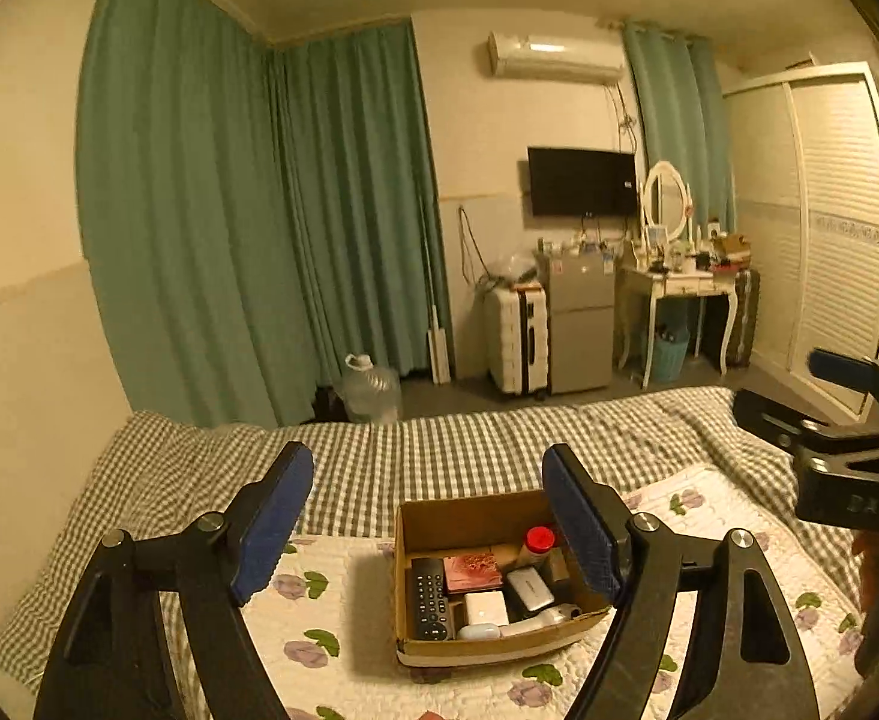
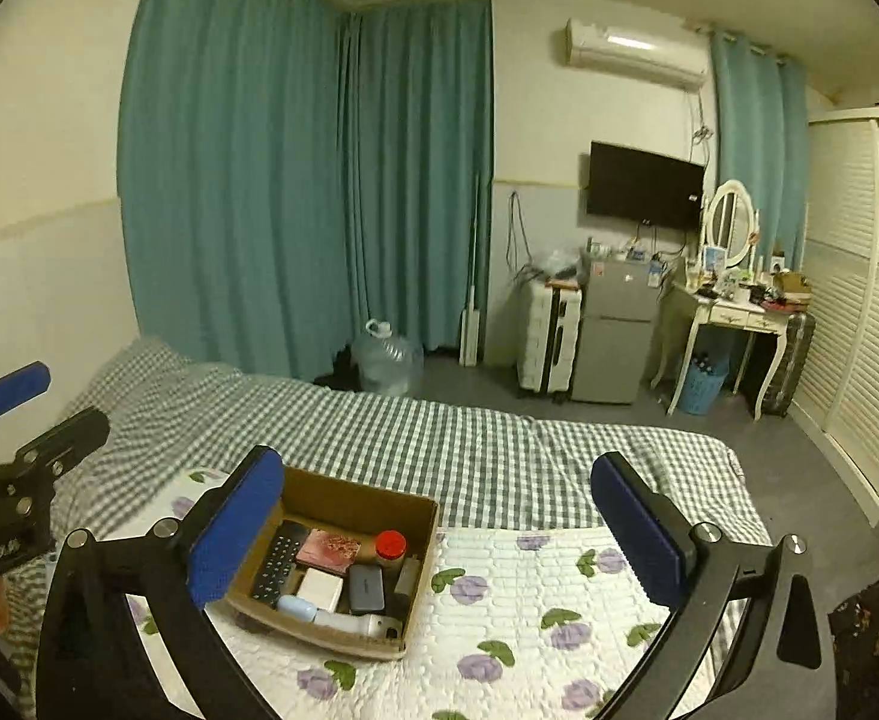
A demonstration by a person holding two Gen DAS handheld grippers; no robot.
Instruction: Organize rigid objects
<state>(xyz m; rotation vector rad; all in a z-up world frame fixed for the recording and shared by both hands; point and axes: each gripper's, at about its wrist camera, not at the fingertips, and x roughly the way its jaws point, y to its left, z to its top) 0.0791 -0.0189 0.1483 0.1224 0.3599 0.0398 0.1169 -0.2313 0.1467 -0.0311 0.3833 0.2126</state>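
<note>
My open cardboard box [image 1: 493, 648] sits on the floral quilt, flaps up. Inside, the black remote control [image 1: 430, 597] lies flat along its left wall; beside it lies a pink patterned box [image 1: 472, 573], with a red-capped bottle [image 1: 538, 543] behind, a white square case [image 1: 486, 607], a grey case [image 1: 528, 587], and a white handheld device [image 1: 544, 618] along the front.

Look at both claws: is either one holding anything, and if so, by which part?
Nothing is held. The left claw and right claw are both open and empty above the cardboard box.
</note>
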